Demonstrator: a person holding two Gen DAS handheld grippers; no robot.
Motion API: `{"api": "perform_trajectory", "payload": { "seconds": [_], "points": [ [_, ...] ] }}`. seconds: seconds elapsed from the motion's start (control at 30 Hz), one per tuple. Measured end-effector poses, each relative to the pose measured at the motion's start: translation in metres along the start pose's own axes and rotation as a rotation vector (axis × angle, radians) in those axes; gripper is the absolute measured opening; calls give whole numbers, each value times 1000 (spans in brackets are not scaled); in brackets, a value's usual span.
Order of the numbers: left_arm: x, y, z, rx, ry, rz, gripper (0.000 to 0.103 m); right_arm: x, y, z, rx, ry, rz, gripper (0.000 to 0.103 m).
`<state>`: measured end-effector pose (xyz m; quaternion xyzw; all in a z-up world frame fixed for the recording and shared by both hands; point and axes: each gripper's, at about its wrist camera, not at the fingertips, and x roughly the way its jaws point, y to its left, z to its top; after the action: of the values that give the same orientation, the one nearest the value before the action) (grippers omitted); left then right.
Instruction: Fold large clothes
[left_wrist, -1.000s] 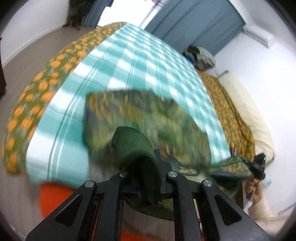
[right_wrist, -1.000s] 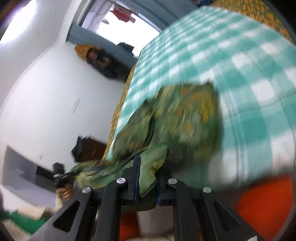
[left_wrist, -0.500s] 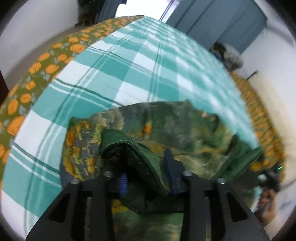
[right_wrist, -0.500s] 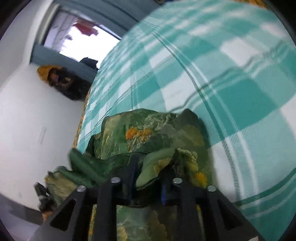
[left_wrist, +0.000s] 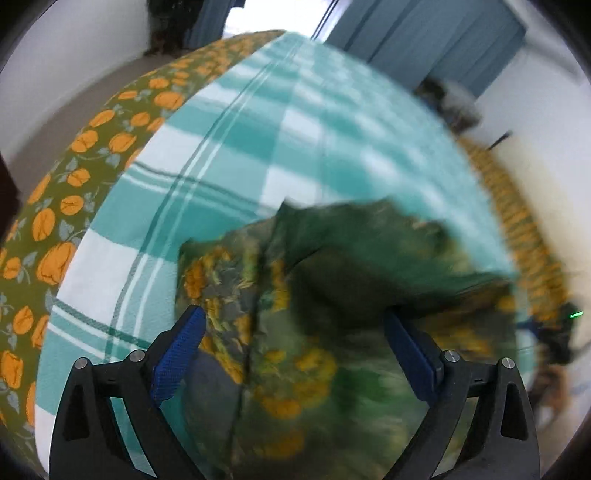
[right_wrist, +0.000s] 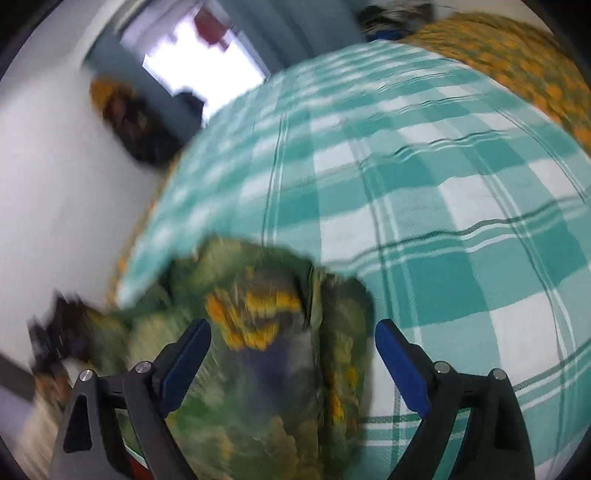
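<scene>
A green garment with orange flowers (left_wrist: 314, 314) lies folded over itself on the teal and white checked bedspread (left_wrist: 258, 155). My left gripper (left_wrist: 295, 339) is open just above it, jaws wide apart, holding nothing. In the right wrist view the same garment (right_wrist: 266, 332) lies below my right gripper (right_wrist: 291, 347), which is also open and empty. Both views are blurred by motion. The other gripper shows faintly at the right edge of the left wrist view (left_wrist: 557, 332).
The bed's edge has a green cover with orange pumpkins (left_wrist: 74, 206). Blue curtains (left_wrist: 424, 44) and a bright window (right_wrist: 199, 55) stand beyond the bed. White walls flank both sides. A dark pile of things (left_wrist: 454, 103) lies at the bed's far corner.
Both grippers have opened and let go of the garment's folded edge. The garment now lies on the bedspread, and both grippers have drawn back a little.
</scene>
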<state>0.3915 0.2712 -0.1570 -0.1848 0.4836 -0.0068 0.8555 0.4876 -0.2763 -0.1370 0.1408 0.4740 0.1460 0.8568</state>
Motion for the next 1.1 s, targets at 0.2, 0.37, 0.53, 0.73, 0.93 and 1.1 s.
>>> {"api": "perform_trajectory", "payload": {
  "seconds": [0.2, 0.37, 0.53, 0.73, 0.93, 1.1],
  "points": [
    [31, -38, -6, 81, 31, 174, 13, 26, 46, -9, -114, 4, -136, 35],
    [-12, -38, 18, 60, -99, 172, 8, -4, 77, 7, -238, -107, -270, 15],
    [-48, -50, 62, 36, -292, 164, 8, -31, 95, 56, -251, -273, -301, 14],
    [19, -50, 66, 73, -300, 313, 8, 11, 92, 75, -285, -298, -405, 14],
    [97, -17, 8, 52, -209, 327, 12, 93, 39, 20, -206, -132, -397, 14],
    [98, -13, 8, 36, -225, 296, 13, 105, 27, -1, -166, -184, -372, 15]
  ]
}}
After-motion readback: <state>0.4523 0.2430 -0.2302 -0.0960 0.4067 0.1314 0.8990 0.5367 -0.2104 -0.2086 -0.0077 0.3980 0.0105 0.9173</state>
